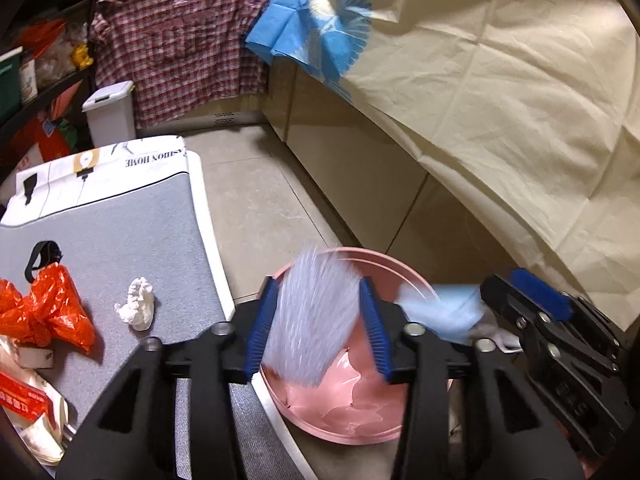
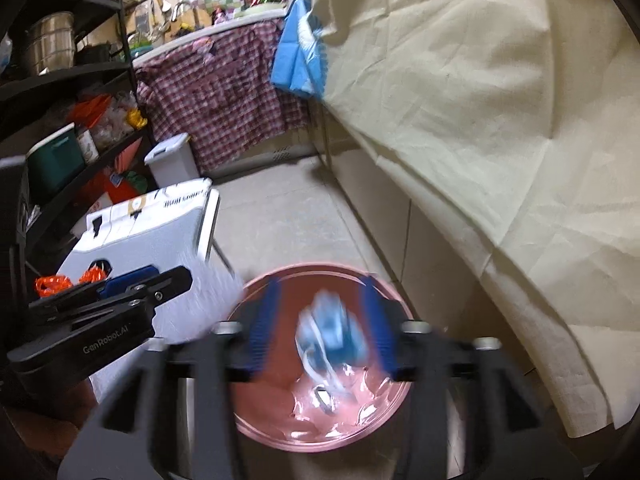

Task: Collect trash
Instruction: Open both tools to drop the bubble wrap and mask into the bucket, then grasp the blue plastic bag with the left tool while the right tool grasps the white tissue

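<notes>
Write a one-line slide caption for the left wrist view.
Left tool open over pink bin, blurred grey sheet between its fingers.

Draped over the counter: creased cream cloth (image 1: 500,92), red-checked fabric (image 1: 180,40), beside a small white lidded bin (image 1: 110,112).

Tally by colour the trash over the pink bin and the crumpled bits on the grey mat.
Pale grey sheet: 1
Light blue piece: 1
Orange plastic bag: 1
White tissue: 1
Total: 4
</notes>
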Tool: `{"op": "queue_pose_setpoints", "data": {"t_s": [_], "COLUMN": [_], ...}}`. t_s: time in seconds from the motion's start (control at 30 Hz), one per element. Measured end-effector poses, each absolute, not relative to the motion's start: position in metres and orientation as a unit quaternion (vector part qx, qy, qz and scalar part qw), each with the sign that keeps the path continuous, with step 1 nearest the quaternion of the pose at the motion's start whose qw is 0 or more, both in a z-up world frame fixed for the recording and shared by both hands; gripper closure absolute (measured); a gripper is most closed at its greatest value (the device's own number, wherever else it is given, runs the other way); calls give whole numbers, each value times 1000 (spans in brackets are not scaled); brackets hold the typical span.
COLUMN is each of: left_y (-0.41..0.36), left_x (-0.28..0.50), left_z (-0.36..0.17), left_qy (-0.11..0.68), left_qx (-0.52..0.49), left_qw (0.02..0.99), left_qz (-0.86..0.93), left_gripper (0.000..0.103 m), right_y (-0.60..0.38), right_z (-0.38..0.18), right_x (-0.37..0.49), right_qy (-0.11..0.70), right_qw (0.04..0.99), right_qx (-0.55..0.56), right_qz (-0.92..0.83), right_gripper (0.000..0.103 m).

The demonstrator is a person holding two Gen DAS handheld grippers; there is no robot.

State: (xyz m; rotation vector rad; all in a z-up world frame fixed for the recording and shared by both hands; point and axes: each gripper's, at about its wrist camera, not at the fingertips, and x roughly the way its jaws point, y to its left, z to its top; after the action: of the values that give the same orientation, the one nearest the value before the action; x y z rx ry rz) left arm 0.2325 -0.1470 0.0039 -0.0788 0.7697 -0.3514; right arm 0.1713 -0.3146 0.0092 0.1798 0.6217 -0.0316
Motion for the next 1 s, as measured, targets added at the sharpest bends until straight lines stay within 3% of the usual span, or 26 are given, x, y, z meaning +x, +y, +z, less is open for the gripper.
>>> {"op": "queue_pose_setpoints", "data": {"t_s": [0.47,0.67,1.0], "left_y": [-103,-63,30], "left_x": [205,183,152], "left_z": [23,50,91], "left_qy": [354,333,311], "left_qx": [-43,-42,-35], "left_qw": [922,932,945], "left_qz": [-153,-134,-98], "left_gripper": [60,67,79], "right_y": [-306,-295,-273], "right_z": [10,16,34], "right_x": [164,154,136], "right_qy": [298,280,255], "right_qw": [952,959,964], "right_qx": [70,50,40], "right_qz": [-9,7,64], "right_gripper": [52,54,83]}}
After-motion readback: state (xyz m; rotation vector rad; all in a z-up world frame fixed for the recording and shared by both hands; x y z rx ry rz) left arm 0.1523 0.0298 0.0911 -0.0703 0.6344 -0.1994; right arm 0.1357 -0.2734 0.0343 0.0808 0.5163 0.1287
